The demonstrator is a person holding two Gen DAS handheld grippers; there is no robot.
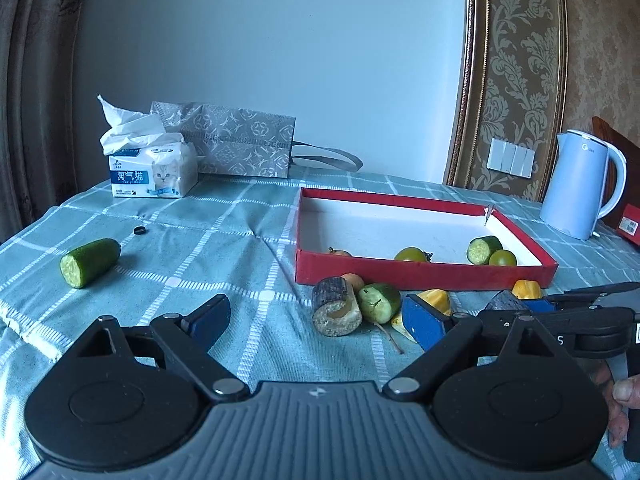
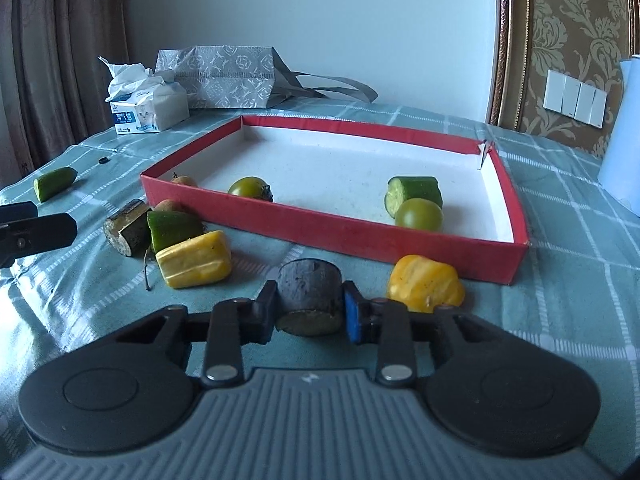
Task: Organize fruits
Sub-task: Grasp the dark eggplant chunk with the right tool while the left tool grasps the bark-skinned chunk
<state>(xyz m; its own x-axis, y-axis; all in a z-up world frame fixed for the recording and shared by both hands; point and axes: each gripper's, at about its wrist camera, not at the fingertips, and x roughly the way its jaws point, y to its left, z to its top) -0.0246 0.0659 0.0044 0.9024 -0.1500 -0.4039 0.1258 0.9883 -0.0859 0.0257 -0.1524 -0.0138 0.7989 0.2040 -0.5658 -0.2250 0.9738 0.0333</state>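
Note:
A red tray [image 2: 360, 236] [image 1: 420, 274] holds two green tomatoes [image 2: 419, 214] [image 2: 249, 187], a cucumber piece [image 2: 414, 190] and a small reddish fruit [image 2: 183, 180]. In front of it lie two yellow chunks [image 2: 194, 260] [image 2: 424, 284], a cucumber piece [image 2: 172, 230] [image 1: 378, 302], a dark cane piece [image 2: 126, 232] [image 1: 335, 312] and a reddish fruit [image 2: 168, 205]. My right gripper [image 2: 310, 308] is shut on a dark cane piece [image 2: 310, 292] on the cloth. My left gripper [image 1: 316, 320] is open and empty, just before the left cane piece. Another cucumber piece [image 1: 90, 262] lies far left.
A tissue pack [image 1: 154, 168] and a grey gift bag [image 1: 236, 140] stand at the back left. A white kettle [image 1: 580, 184] stands at the right. A small black ring [image 1: 139, 230] lies on the checked cloth. A red box [image 1: 630, 224] sits beside the kettle.

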